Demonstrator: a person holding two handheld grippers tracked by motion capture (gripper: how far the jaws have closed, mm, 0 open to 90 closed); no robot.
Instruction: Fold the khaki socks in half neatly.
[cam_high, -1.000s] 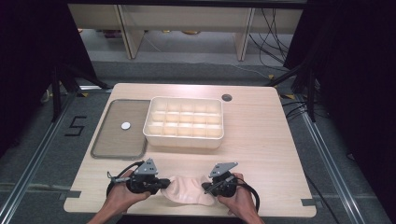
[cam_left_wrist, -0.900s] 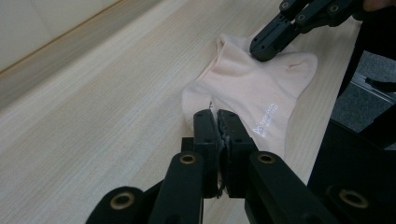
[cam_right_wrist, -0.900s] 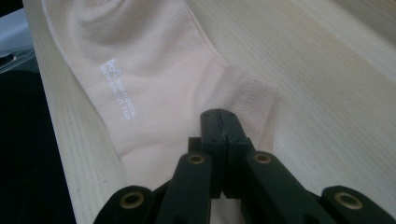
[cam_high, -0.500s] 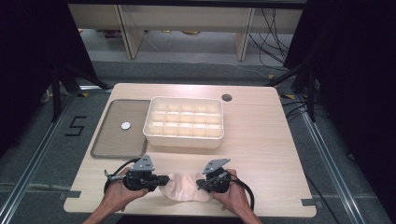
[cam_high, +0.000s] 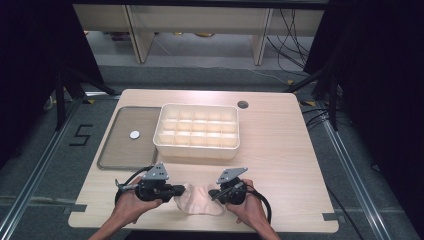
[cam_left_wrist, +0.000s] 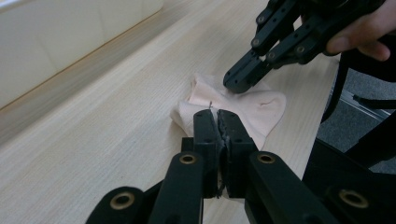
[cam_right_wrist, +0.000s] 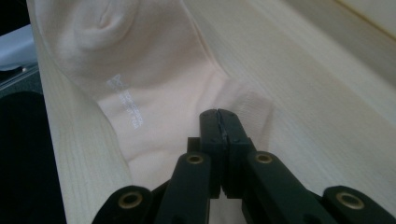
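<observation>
A pale pink sock (cam_high: 200, 199) lies flat on the wooden table (cam_high: 290, 150) near its front edge, between my two grippers. My left gripper (cam_high: 181, 190) is shut on the sock's left end, its jaws pressed together over the fabric (cam_left_wrist: 261, 105). My right gripper (cam_high: 214, 194) is shut on the opposite end. In the left gripper view, the left gripper (cam_left_wrist: 217, 114) faces the right gripper (cam_left_wrist: 236, 84), whose tip pinches a raised fold. The right gripper view has the right gripper (cam_right_wrist: 218, 114) on the sock (cam_right_wrist: 154, 79), which bears small pale lettering.
A white tray (cam_high: 197, 150) split into several compartments stands mid-table; its wall (cam_left_wrist: 56, 37) rises beside the left gripper. A flat grey tray (cam_high: 117, 145) to its left holds a small white disc (cam_high: 134, 134). A cable hole (cam_high: 243, 104) sits at the back.
Both grippers and the sock have shifted slightly left and a little away from the front edge. Both stay shut on the sock.
</observation>
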